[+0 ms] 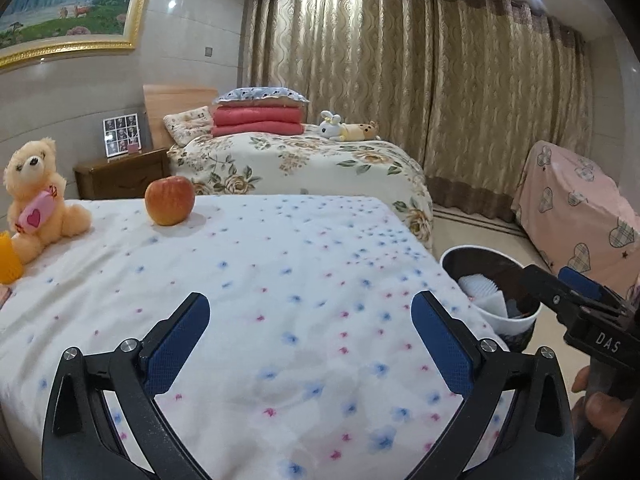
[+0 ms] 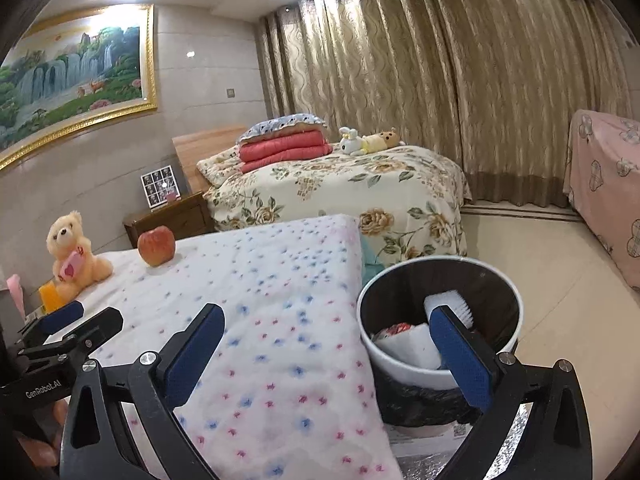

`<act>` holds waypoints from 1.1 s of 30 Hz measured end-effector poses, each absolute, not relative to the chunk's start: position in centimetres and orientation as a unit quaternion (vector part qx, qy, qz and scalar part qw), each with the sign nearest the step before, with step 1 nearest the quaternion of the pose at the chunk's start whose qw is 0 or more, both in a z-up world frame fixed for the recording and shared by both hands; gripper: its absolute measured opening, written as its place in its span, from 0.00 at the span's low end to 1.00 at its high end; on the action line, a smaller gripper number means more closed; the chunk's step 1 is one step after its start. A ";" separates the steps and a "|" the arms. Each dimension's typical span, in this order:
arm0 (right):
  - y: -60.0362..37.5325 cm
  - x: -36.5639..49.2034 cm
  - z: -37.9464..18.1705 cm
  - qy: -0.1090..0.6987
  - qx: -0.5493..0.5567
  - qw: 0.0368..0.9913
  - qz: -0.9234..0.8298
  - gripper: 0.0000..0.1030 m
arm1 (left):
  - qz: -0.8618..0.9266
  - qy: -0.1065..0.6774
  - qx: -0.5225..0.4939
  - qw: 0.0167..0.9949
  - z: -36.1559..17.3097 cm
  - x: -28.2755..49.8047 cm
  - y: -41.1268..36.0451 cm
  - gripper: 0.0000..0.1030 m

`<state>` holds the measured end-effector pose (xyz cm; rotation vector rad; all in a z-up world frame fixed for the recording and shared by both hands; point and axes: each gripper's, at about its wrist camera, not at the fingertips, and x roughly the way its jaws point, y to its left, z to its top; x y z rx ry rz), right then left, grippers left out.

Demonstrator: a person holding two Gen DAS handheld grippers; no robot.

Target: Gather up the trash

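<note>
A white trash bin (image 2: 440,259) lined with a black bag stands on the floor at the right side of the cloth-covered table (image 2: 280,300). Inside it lie a white brush (image 2: 454,302), white paper (image 2: 412,346) and a red wrapper (image 2: 398,328). My right gripper (image 2: 326,316) is open and empty, one finger over the cloth, the other in front of the bin. My left gripper (image 1: 311,308) is open and empty over the flowered cloth (image 1: 280,264). In the left wrist view the bin (image 1: 476,249) is at the right, with the right gripper (image 1: 560,282) in front of it.
An apple (image 1: 170,200), a plush bear (image 1: 36,196) and an orange object (image 1: 8,258) sit at the far left of the table. Beyond are a floral bed (image 1: 300,160), a wooden nightstand (image 1: 120,176), pink-covered furniture (image 1: 580,208) and bare floor (image 2: 560,300).
</note>
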<state>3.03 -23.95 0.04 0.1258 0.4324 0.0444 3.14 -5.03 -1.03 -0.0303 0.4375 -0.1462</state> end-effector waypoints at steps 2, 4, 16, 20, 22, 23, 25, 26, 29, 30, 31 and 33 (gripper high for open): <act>-23.7 2.9 -0.3 0.216 0.060 0.974 0.024 1.00 | -0.071 0.216 -0.019 0.974 -1.3 3.2 -4.8 1.00; -23.5 2.9 -0.6 0.218 0.059 0.974 0.026 1.00 | -0.066 0.214 -0.019 0.974 -1.4 3.1 -4.7 1.00; -23.2 2.2 -0.7 0.207 0.061 0.976 0.027 1.00 | -0.050 0.191 -0.006 0.980 -1.1 2.1 -4.9 1.00; -23.3 2.3 -0.7 0.206 0.063 0.976 0.031 1.00 | -0.046 0.189 -0.007 0.981 -1.1 2.0 -4.9 1.00; -23.3 2.2 -0.7 0.207 0.063 0.976 0.032 1.00 | -0.044 0.190 -0.004 0.981 -1.1 2.0 -4.9 1.00; -23.3 2.2 -0.7 0.206 0.063 0.976 0.032 1.00 | -0.045 0.191 -0.005 0.981 -1.1 2.0 -4.9 1.00; -23.2 2.2 -0.7 0.206 0.063 0.976 0.033 1.00 | -0.045 0.192 -0.005 0.980 -1.2 2.0 -5.0 1.00; -23.2 2.2 -0.6 0.206 0.063 0.976 0.033 1.00 | -0.045 0.191 -0.005 0.980 -1.2 2.0 -4.9 1.00; -23.2 2.2 -0.7 0.207 0.063 0.976 0.033 1.00 | -0.044 0.194 -0.004 0.980 -1.2 2.1 -4.9 1.00; -23.2 2.2 -0.6 0.207 0.063 0.976 0.033 1.00 | -0.044 0.196 -0.005 0.980 -1.2 2.2 -4.9 1.00; -23.2 2.2 -0.7 0.206 0.063 0.976 0.033 1.00 | -0.045 0.198 -0.006 0.979 -1.2 2.3 -4.9 1.00; -23.2 2.2 -0.6 0.206 0.063 0.976 0.034 1.00 | -0.044 0.201 -0.010 0.979 -1.3 2.4 -4.8 1.00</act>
